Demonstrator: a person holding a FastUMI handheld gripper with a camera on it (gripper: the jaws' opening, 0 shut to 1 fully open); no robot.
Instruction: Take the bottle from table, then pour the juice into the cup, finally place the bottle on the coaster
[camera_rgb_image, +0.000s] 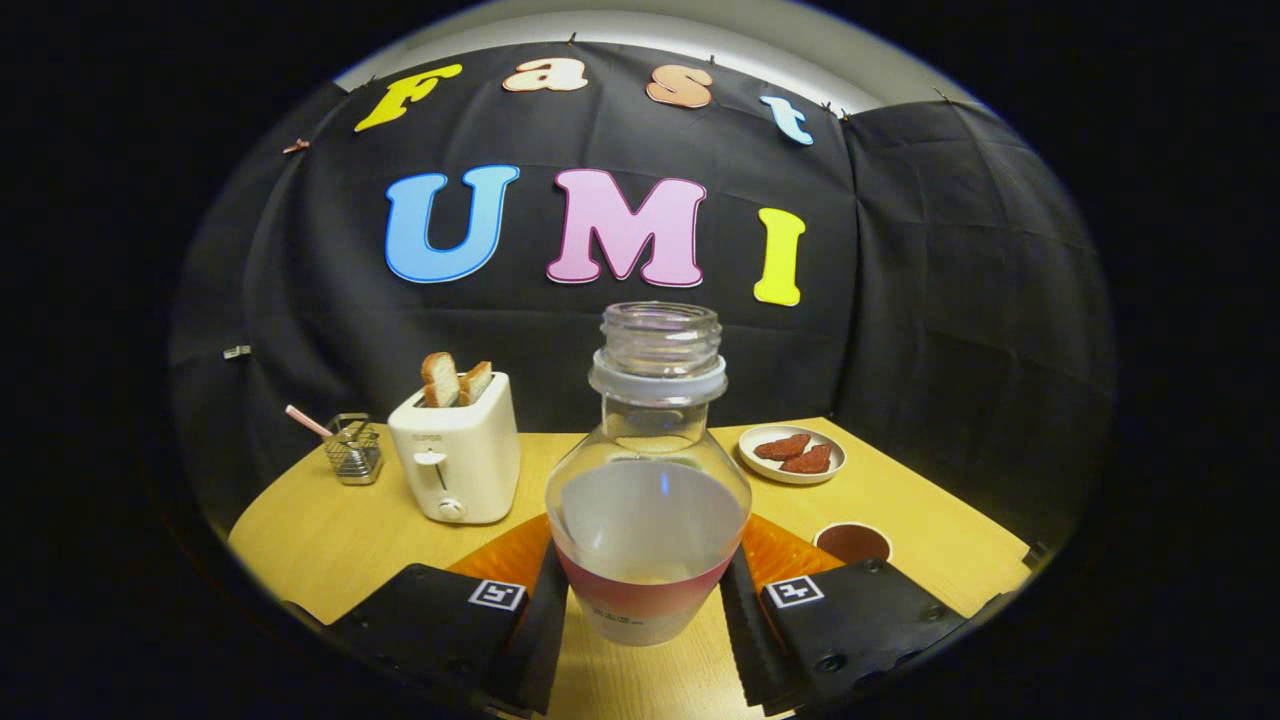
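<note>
A clear bottle (650, 480) with an open mouth, a whitish ring at its neck and a pink-banded label stands upright between my fingers. My gripper (645, 600) is shut on the bottle, one finger pressing on each side of its lower body. Pale liquid fills the wide lower part. An orange coaster (505, 555) lies on the wooden table (330, 540) just behind the bottle and sticks out on both sides of it. A brown cup (852, 543) with a light rim sits just beyond the right finger. I cannot tell whether the bottle's base touches the table.
A white toaster (457, 450) with two bread slices stands beyond the left finger. A small wire basket (353, 450) with a pink stick is further left. A white plate (792, 453) with red pieces lies at the back right. Black cloth closes the table behind.
</note>
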